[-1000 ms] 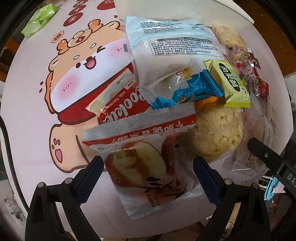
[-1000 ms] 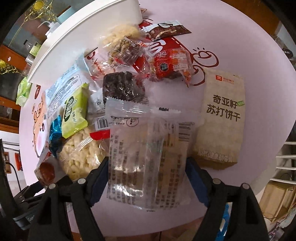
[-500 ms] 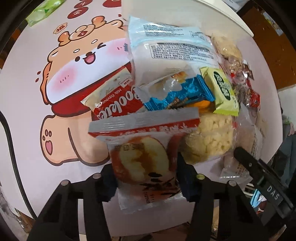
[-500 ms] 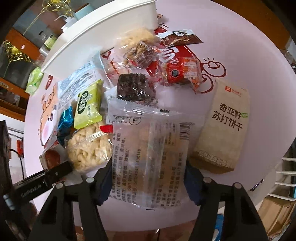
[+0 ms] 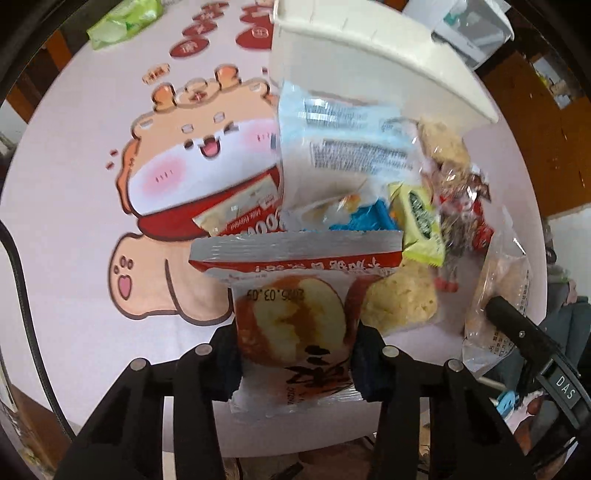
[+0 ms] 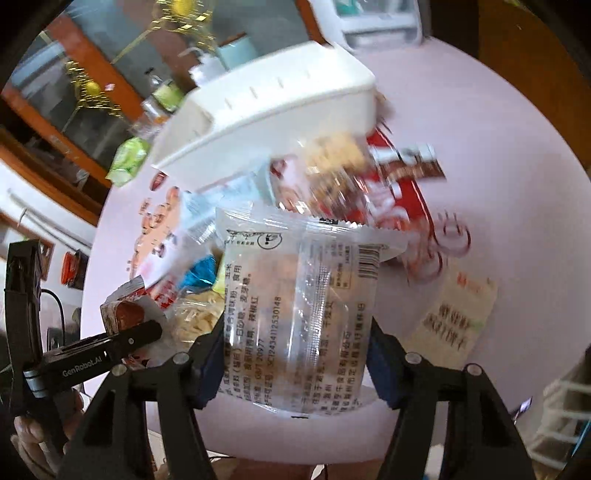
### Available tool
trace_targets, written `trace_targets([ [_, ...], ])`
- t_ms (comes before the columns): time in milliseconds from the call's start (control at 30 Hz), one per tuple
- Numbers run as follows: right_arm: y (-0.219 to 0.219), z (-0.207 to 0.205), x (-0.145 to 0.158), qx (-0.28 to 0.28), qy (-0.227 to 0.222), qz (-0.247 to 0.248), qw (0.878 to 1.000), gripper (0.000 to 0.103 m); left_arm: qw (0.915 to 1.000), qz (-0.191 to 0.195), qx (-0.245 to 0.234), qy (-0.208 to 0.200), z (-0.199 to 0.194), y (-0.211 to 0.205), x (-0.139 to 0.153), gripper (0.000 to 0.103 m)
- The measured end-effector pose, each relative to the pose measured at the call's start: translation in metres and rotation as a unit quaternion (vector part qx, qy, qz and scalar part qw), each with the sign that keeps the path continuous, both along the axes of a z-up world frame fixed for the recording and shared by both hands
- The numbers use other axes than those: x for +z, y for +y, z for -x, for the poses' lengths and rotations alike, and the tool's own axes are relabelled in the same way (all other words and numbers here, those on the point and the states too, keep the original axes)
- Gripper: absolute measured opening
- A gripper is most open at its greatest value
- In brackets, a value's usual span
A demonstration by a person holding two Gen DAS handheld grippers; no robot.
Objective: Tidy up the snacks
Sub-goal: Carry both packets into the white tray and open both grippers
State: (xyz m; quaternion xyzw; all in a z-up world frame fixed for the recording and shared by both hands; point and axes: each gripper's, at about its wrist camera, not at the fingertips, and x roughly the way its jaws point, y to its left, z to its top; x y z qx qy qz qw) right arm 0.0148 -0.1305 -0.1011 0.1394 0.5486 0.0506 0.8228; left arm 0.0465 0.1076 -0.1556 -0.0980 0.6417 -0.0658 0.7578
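A round tabletop [image 5: 66, 206] with a pale pink cover carries everything; a cartoon animal [image 5: 192, 155] is printed on it. A white bin [image 5: 369, 66] sits toward the far edge. In front of it lies a heap of snack packets, among them a pale blue packet [image 5: 343, 147] and a small green one [image 5: 421, 218]. A beige cracker packet [image 6: 454, 317] lies apart, near the right edge, and a light green packet [image 5: 122, 22] at the far left edge.

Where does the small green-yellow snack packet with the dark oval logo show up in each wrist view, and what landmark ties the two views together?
Left wrist view: the green-yellow packet lies right of centre, above the puffed-rice snack, behind the bun packet's top edge.
Right wrist view: not visible; the clear packet in the right gripper covers that part of the pile.
Shared landmark: the white bin behind the pile.
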Motion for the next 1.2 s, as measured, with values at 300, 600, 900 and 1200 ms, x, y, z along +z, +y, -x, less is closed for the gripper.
trace_targets([
  [300, -0.022, -0.017, 0.022, 0.049, -0.043, -0.024, 0.998, 0.066, 0.9965, -0.031, 0.042, -0.065, -0.004, -0.018, 0.060, 0.045],
  [600, -0.058, -0.048, 0.055, 0.072, -0.085, -0.033, 0.993, 0.066, 0.9800, -0.047, 0.110, -0.159, -0.023, -0.023, 0.141, 0.045],
  [900, -0.067, -0.101, 0.102, 0.059, -0.135, -0.002, 0.989, 0.066, 0.9699, -0.063, 0.093, -0.216, -0.059, -0.037, 0.195, 0.045],
  [1200, -0.055, -0.163, 0.140, 0.022, -0.167, 0.039, 0.985, 0.069, 0.9681, -0.060, 0.026, -0.242, -0.140, -0.054, 0.215, 0.045],
])
